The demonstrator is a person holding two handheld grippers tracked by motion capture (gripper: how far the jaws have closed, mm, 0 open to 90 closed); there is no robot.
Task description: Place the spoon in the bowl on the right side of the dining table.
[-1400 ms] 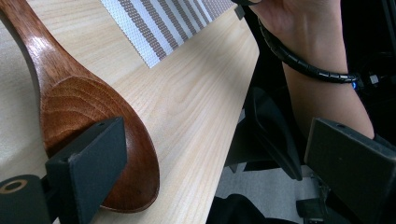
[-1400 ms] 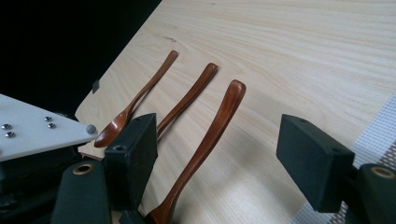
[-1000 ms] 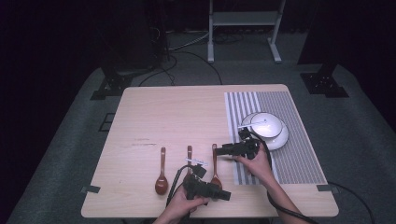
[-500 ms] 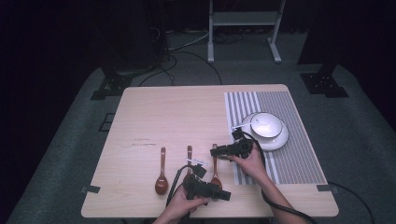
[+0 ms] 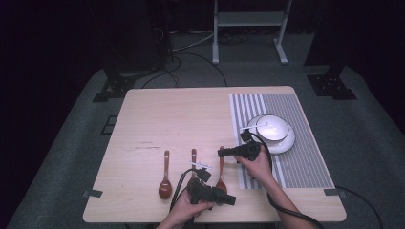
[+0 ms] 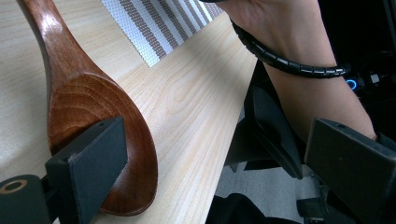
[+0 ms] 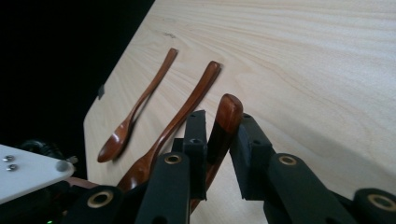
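Pale wood table [image 5: 191,119] from above carries three spoons near its front edge, while the left gripper [image 6: 210,177] view shows its jaws wide apart beside the right spoon's [image 6: 84,107] bowl, and the right gripper [image 7: 217,144] view shows jaws straddling that handle, not quite closed.

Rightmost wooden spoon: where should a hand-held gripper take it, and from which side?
Grip the rightmost wooden spoon at its far handle tip, from the mat side, as the right hand-held gripper does: the handle is slim and the bowl end is broad.
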